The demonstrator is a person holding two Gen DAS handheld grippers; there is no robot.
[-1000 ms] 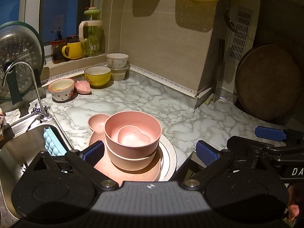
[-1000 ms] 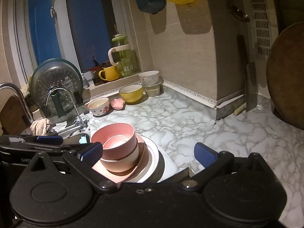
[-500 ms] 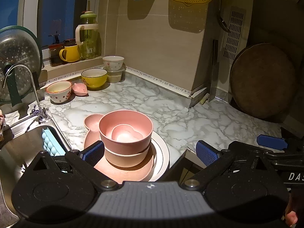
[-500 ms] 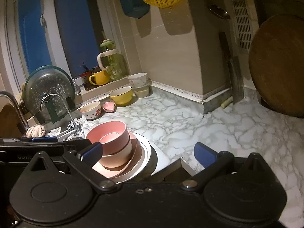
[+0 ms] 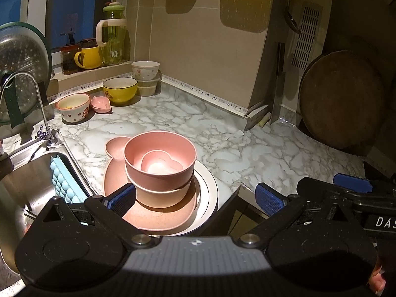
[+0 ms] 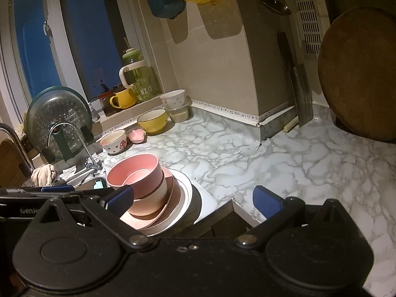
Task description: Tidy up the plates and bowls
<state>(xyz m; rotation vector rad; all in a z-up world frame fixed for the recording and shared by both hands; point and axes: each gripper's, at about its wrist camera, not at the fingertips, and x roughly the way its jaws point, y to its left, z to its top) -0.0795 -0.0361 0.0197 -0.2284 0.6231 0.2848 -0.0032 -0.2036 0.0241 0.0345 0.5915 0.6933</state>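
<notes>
Here, matte pink bowls (image 5: 159, 158) nest on a glossy white plate (image 5: 209, 193); both grippers' jaws gape empty.

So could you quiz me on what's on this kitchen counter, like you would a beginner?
1. True or false: the heart-shaped dish sits inside the top pink bowl of the stack.
2. What lies directly under the pink plate? A) a white plate B) a chopping board C) a towel
3. Fill in: the yellow bowl stands near the back wall, between the small pink dish and the ____ bowl stacked on a tub.

Key: 1 true. 2 A, the white plate. 3 white. Both the left tool and the right tool are open and hold nothing.
</notes>
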